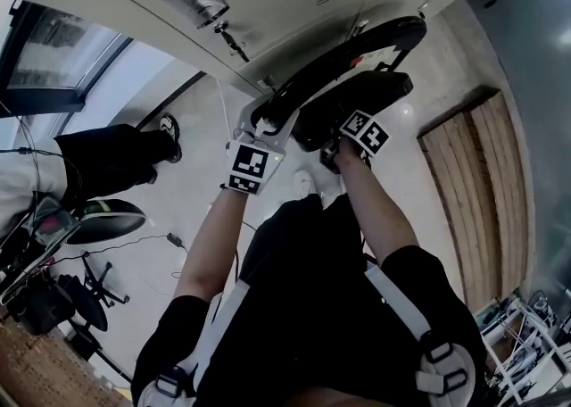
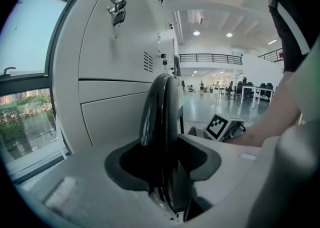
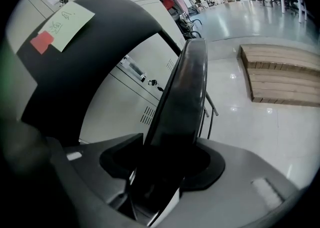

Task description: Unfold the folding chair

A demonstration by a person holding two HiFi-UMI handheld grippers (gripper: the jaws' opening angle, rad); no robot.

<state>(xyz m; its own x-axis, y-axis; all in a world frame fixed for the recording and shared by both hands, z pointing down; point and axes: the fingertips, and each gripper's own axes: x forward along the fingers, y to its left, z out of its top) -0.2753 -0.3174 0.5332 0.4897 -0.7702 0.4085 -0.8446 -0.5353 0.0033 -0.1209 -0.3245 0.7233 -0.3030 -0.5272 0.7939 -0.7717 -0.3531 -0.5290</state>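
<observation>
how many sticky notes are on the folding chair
2, both on the folding chair, on the black panel in the right gripper view: a pale note and a red note beside its left edge. Hidden faces might carry more.

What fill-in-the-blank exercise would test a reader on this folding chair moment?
The left gripper and right gripper each clamp a ____ panel of the folding chair in their jaws. Beside the pale note on the chair's other panel sits a ____ tag. At the head view's right lies a low ____ platform.
Missing words: black; red; wooden.
</observation>
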